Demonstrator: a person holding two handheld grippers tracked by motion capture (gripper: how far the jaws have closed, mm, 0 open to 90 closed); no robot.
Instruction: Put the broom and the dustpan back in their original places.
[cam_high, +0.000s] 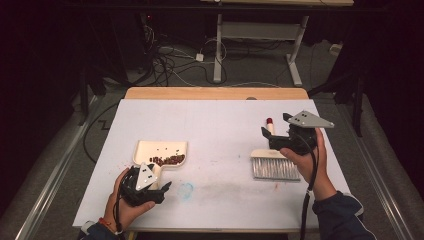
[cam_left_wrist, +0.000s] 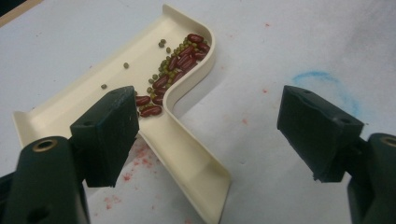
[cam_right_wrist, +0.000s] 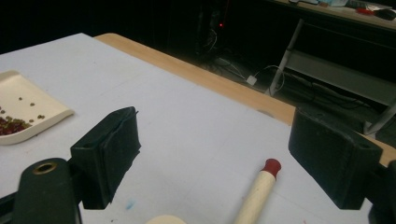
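Note:
A cream dustpan (cam_high: 150, 148) lies at the table's left front, with red beans (cam_high: 168, 160) and small green beans (cam_left_wrist: 166, 65) heaped against its back wall. My left gripper (cam_high: 159, 189) hovers open just in front of it. The dustpan handle (cam_left_wrist: 187, 154) runs down between the spread jaws, closer to the left one. At the right front lies a brush (cam_high: 275, 167) with grey bristles and a cream, red-tipped handle (cam_right_wrist: 258, 189). My right gripper (cam_high: 275, 125) is open above that handle, nothing gripped.
A white sheet (cam_high: 215, 125) covers the table, with a bare wooden strip (cam_high: 215, 93) at the far edge. A blue smudge (cam_high: 186, 189) and red specks mark the sheet. Cables (cam_high: 170, 62) and a desk frame (cam_high: 260, 35) stand on the floor beyond.

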